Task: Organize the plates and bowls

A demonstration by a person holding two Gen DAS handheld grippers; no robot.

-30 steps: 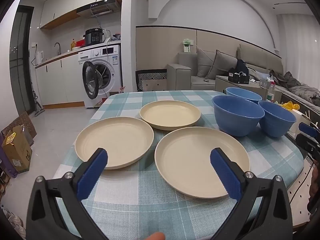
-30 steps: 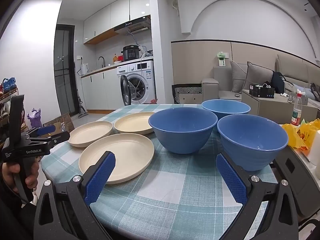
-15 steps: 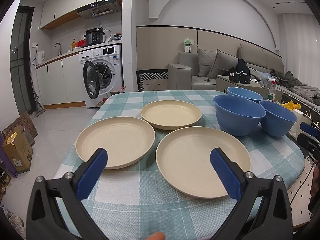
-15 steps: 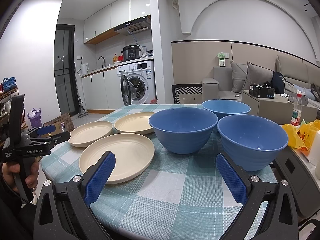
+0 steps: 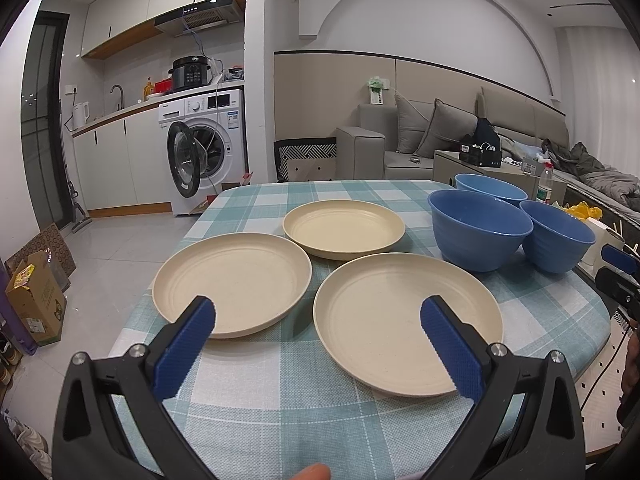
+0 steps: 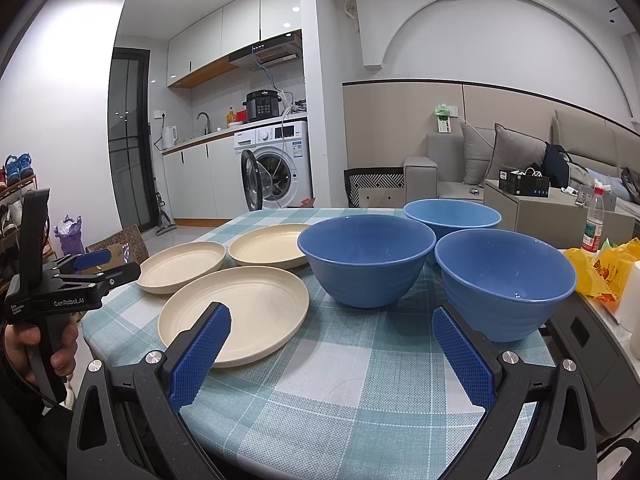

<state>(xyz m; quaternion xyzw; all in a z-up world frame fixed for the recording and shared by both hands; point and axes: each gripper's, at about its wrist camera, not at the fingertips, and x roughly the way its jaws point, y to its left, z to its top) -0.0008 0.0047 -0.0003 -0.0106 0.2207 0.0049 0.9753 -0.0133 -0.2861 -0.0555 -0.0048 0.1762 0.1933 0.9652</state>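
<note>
Three shallow cream plates, faintly ringed inside, lie on the teal-and-white checked tablecloth (image 5: 280, 400): the near plate (image 5: 404, 320) toward the front edge, the left plate (image 5: 232, 280) just beside it, and the far plate (image 5: 344, 228) behind both. To their right stand three deep blue bowls with ribbed sides: the middle bowl (image 6: 366, 264), the right bowl (image 6: 504, 280) and the paler back bowl (image 6: 452, 216), close together. The left gripper (image 5: 318, 344) hangs over the table's near edge with its blue pads spread and nothing between them; the right gripper (image 6: 330, 354) is likewise spread and empty before the bowls. Compared with a second ago, plates, bowls and grippers sit almost unchanged, with only a slight drift in the left view.
</note>
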